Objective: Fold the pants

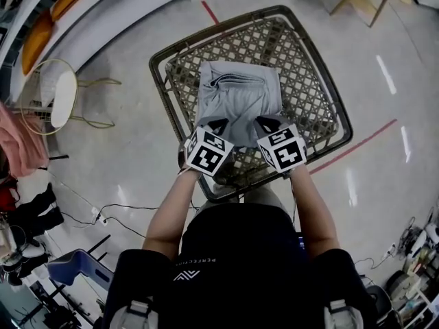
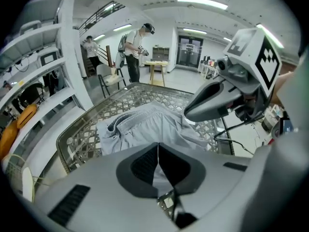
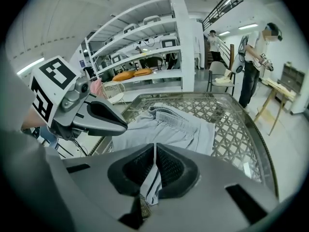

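Light grey pants (image 1: 239, 98) lie partly folded on a glass-topped lattice table (image 1: 309, 74), waistband toward the far side. My left gripper (image 1: 218, 126) is shut on the near left edge of the cloth, which shows pinched between its dark pads (image 2: 145, 166). My right gripper (image 1: 264, 124) is shut on the near right edge, grey fabric with a dark stripe hanging from its pads (image 3: 166, 170). Both pairs of jaws stand closed with cloth between them. The pants (image 2: 145, 127) spread away from both grippers, and the waistband (image 3: 166, 112) is visible.
The table has a dark metal rim (image 1: 159, 88) and stands on a shiny floor with red tape lines (image 1: 357, 146). A round chair (image 1: 58, 98) is at the left. White shelves (image 3: 145, 57) and two people (image 2: 135, 47) stand at a distance.
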Motion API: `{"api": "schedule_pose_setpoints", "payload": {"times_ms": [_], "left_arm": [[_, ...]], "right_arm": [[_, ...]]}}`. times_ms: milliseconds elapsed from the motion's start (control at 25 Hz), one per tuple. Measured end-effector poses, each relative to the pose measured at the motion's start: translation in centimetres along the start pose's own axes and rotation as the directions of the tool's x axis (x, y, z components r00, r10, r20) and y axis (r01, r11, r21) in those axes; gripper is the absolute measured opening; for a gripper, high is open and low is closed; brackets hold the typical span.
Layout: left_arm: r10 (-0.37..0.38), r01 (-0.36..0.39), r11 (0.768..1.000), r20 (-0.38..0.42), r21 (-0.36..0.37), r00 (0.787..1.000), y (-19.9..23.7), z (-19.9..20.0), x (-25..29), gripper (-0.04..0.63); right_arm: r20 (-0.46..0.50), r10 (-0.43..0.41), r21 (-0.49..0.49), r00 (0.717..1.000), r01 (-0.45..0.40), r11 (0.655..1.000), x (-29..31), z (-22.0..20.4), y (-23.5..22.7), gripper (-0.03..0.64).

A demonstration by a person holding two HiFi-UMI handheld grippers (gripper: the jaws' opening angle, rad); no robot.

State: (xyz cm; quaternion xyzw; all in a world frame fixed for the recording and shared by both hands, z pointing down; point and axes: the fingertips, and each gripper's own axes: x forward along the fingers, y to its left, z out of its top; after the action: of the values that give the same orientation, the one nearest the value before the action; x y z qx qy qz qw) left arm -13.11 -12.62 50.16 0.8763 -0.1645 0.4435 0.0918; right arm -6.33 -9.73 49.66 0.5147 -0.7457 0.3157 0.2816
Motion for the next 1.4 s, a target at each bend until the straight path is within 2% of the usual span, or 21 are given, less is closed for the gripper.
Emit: {"api": "schedule_pose_setpoints", "payload": {"times_ms": [120,240,480,760,960,1120,1400], "left_arm": [[0.03,-0.026,0.998,0.067,-0.058,0.997,-0.4,0.3,-1.1,0.014],[0.044,-0.036,0.996,0.102,-0.08,0.994,-1.4,0.1,-2.1,0.012],[0.03,-0.007,0.988,0.148,-0.154,0.989,-3.5,-1.3,-3.8,0.012],[0.028,-0.007,0.991,0.15,-0.135,0.988,-4.7,-2.3,-4.9,0.011],[-0.003,0.021,0.99,0.128,-0.14,0.992,-4.8,-3.2,-4.7,0.011],[-0.022,0.035,0.993,0.109,-0.117,0.994,-5.2,-3.7,-4.7,0.011],[-0.036,0.049,0.992,0.107,-0.12,0.994,-5.3,-4.1,-4.9,0.011]], "right_arm": [[0.038,-0.038,0.012,0.999,0.037,0.999,-0.7,-0.3,1.0,0.043],[0.084,-0.076,0.044,0.994,0.072,0.996,-1.5,-0.4,1.8,0.041],[0.132,-0.134,0.076,0.982,0.125,0.989,-2.9,-1.3,2.7,0.038],[0.129,-0.142,0.163,0.981,0.121,0.979,-3.5,-2.9,3.8,0.035],[0.14,-0.155,0.136,0.978,0.136,0.981,-3.8,-2.8,4.8,0.035],[0.148,-0.151,0.102,0.977,0.137,0.985,-3.8,-2.8,5.4,0.035],[0.159,-0.145,0.1,0.976,0.13,0.986,-3.8,-2.7,5.9,0.035]]}}
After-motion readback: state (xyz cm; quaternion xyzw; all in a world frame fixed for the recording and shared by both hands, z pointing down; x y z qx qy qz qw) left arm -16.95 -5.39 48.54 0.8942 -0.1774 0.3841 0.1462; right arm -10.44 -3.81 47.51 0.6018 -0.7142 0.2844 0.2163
